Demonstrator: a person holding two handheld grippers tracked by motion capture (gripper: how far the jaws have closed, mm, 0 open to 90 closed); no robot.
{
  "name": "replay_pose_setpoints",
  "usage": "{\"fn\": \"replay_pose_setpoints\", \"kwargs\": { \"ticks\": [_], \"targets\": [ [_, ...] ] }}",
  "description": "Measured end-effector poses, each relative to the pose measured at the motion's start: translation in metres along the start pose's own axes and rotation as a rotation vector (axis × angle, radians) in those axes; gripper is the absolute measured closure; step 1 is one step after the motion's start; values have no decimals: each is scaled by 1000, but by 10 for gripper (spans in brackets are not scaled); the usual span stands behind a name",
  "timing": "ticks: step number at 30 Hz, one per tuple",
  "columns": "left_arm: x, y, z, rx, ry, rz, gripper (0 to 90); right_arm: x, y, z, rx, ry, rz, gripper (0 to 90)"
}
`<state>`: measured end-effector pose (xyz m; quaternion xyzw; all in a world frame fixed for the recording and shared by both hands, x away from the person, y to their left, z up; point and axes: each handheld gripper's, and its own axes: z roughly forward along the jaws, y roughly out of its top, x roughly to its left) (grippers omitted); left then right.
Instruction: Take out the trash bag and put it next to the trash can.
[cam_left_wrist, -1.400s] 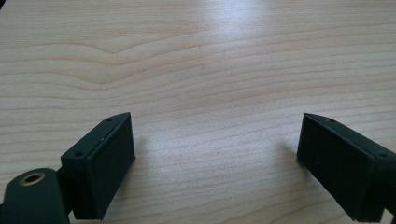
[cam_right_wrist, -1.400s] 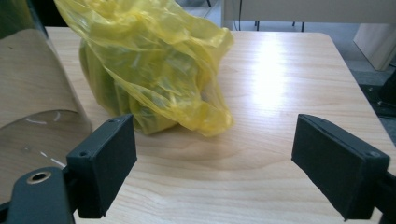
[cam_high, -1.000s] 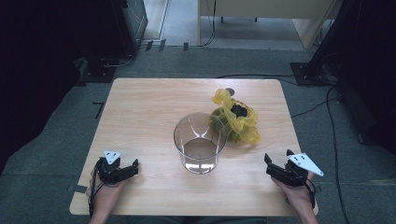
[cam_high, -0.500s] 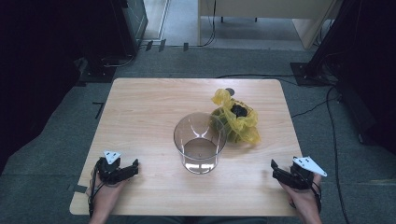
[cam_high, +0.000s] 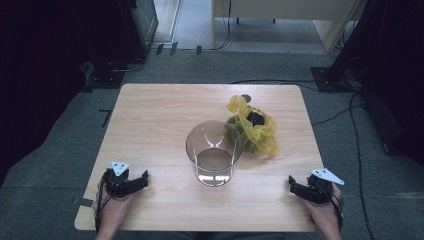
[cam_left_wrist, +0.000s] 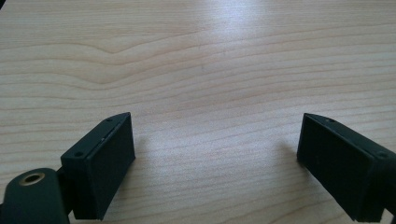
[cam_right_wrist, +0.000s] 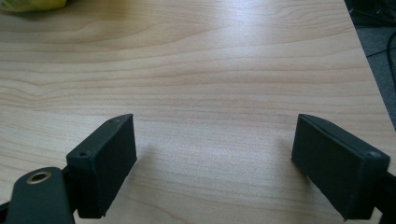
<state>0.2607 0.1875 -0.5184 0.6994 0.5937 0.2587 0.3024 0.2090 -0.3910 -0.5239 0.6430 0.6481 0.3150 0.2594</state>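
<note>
Wooden table (cam_high: 150, 120), pale grain, fills mid-frame. Clear glass bowl (cam_high: 214, 152), round and empty, sits at centre; crumpled yellow mesh bag (cam_high: 252, 131) with something dark inside touches its upper-right side. Left gripper (cam_high: 131, 184) lower left, right gripper (cam_high: 299, 187) lower right, both wide open, holding nothing. Looks like the start; next, probably reach for the bag.
</note>
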Motion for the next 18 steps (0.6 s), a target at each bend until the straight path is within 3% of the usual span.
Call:
{"fn": "replay_pose_setpoints", "kwargs": {
  "ticks": [6,18],
  "targets": [
    [0,0,0,0,0,0,103,4,0,1,13,-29,-37,136],
    [0,0,0,0,0,0,103,4,0,1,13,-29,-37,136]
  ]
}}
